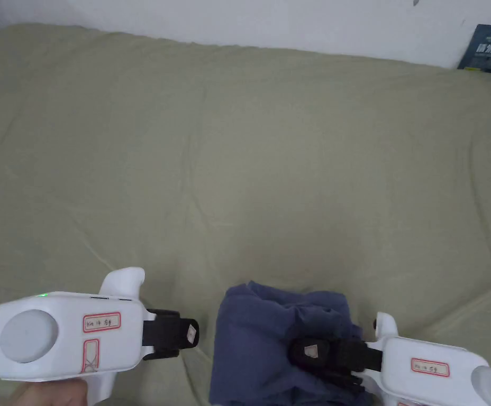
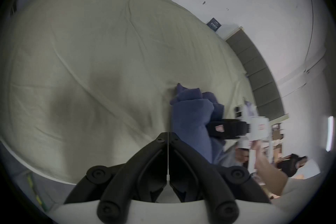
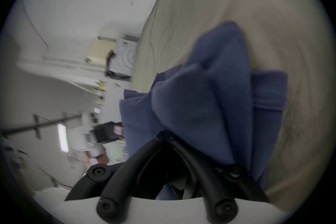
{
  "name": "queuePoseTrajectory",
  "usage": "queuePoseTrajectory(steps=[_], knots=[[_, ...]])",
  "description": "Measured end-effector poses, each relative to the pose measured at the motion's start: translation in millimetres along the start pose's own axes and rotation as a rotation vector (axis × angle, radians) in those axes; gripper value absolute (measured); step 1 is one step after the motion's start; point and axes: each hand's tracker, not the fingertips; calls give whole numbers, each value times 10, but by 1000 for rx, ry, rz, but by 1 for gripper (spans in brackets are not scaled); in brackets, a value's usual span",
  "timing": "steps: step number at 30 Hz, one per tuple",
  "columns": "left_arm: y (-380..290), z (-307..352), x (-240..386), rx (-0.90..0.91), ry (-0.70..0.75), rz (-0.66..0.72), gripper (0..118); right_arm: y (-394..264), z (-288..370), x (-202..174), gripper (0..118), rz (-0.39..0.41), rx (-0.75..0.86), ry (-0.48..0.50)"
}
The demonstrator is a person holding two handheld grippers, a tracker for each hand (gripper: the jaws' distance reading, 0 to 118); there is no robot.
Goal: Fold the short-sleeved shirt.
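hanging bunched from the right gripper, the dark blue cotton short-sleeved shirt sat at the near edge of the pale olive-green bedsheet, a crumpled mass not yet spread or folded. in the right gripper view the black jaws stood drawn together on a gather of the blue cloth, which draped over and past them, so the hold looked like a true clamp on the shirt. the left gripper hovered just beside the bundle on its left, near it but apart from the cloth in the head view; in the left gripper view its own jaws met tip to tip with nothing between them, and the shirt lay ahead and to the right of those tips, with the right gripper biting into it from the far side. the bundle's long axis ran roughly away from the person, toward the wall. judged from this, the right hand was the carrier and the left the free one, so the next move seemed to call for the left jaws to part and reach rightward for a loose edge or corner. a likely hazard was pinching several layers at once.
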Motion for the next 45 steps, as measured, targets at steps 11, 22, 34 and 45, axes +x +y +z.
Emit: queuePoseTrajectory(steps=[11, 22, 34, 45], knots=[[-14, -966, -287, -226, -298, 57, 115, -10, 31, 22, 1, 12, 0, 13], [171, -949, -375, -203, -309, 60, 25, -11, 81, 32, 1, 21, 12, 28], [630, 509, -908, -42, -139, 6, 26, -98, 420, -727, 1, 208, 102, -62], [1927, 1914, -2295, 20, 151, 111, 26, 98, 431, -998, 1, 240, 174, -126]])
